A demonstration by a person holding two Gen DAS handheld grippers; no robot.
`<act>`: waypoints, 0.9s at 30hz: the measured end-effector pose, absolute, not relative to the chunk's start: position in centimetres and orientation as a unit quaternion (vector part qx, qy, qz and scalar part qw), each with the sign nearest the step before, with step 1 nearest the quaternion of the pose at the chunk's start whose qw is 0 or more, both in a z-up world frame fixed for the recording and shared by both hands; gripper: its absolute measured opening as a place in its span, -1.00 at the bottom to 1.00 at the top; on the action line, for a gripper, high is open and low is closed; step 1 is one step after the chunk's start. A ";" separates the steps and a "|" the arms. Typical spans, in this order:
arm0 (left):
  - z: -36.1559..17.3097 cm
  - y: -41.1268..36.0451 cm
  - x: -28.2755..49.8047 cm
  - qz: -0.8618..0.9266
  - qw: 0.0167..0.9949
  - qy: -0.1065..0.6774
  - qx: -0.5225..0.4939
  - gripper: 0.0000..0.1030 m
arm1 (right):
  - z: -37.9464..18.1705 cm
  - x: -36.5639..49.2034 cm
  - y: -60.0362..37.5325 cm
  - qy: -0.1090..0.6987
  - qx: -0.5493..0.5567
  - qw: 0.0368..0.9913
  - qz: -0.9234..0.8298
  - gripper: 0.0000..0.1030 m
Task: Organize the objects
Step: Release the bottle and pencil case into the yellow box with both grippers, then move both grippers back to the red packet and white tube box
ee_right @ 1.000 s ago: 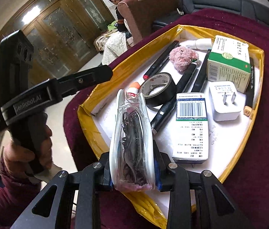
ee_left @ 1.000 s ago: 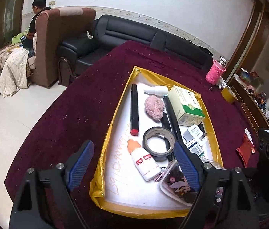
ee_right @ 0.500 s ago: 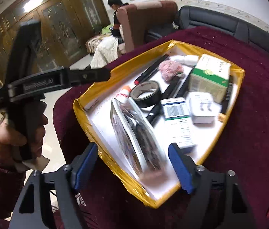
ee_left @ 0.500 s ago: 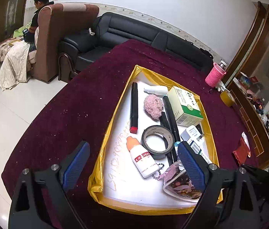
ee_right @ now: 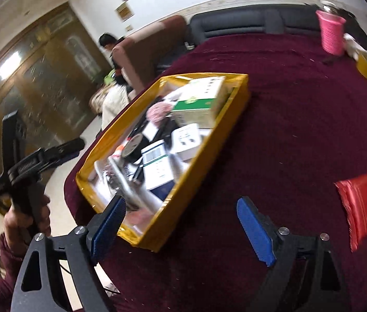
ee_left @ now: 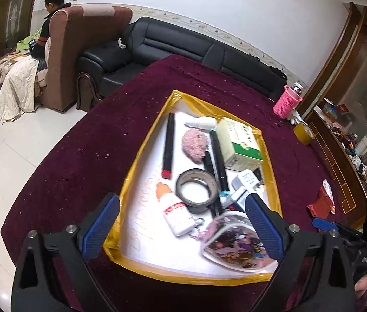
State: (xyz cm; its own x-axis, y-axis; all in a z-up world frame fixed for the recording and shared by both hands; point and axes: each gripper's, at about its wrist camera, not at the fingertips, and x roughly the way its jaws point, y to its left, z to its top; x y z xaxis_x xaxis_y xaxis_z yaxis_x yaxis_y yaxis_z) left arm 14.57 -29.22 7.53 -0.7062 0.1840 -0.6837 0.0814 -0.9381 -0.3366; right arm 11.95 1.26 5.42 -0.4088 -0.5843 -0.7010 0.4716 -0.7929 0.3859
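Pouch [ee_left: 238, 244] dropped into tray [ee_left: 142, 161] | right tongs [ee_right: 181, 230] just opened wide, empty | left tongs [ee_left: 181, 223] wide, empty

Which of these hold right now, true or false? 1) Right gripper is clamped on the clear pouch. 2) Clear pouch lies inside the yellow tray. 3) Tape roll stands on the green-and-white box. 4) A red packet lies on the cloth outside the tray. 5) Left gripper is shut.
1) False. The right gripper is open with nothing between its fingers; its jaws have just been opening.
2) True. The clear pouch lies at the near end of the yellow tray.
3) False. The tape roll lies flat on the tray floor, apart from the green-and-white box.
4) True. The red packet lies on the maroon cloth.
5) False. The left gripper is wide open and empty.
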 end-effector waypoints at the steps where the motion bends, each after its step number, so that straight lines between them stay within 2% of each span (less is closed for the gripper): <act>1: 7.7 -28.9 14.6 0.907 0.032 -0.172 -0.382 0.89 | 5.5 12.0 1.8 -0.069 0.442 0.310 -0.839 0.78; 16: 9.2 -17.3 13.3 0.899 0.141 -0.091 -0.405 0.91 | 4.1 12.0 11.3 -0.136 0.430 0.214 -0.866 0.81; 27: 8.8 -8.0 11.7 0.880 0.206 -0.037 -0.427 0.91 | 5.2 11.8 16.7 -0.039 0.382 0.047 -0.922 0.82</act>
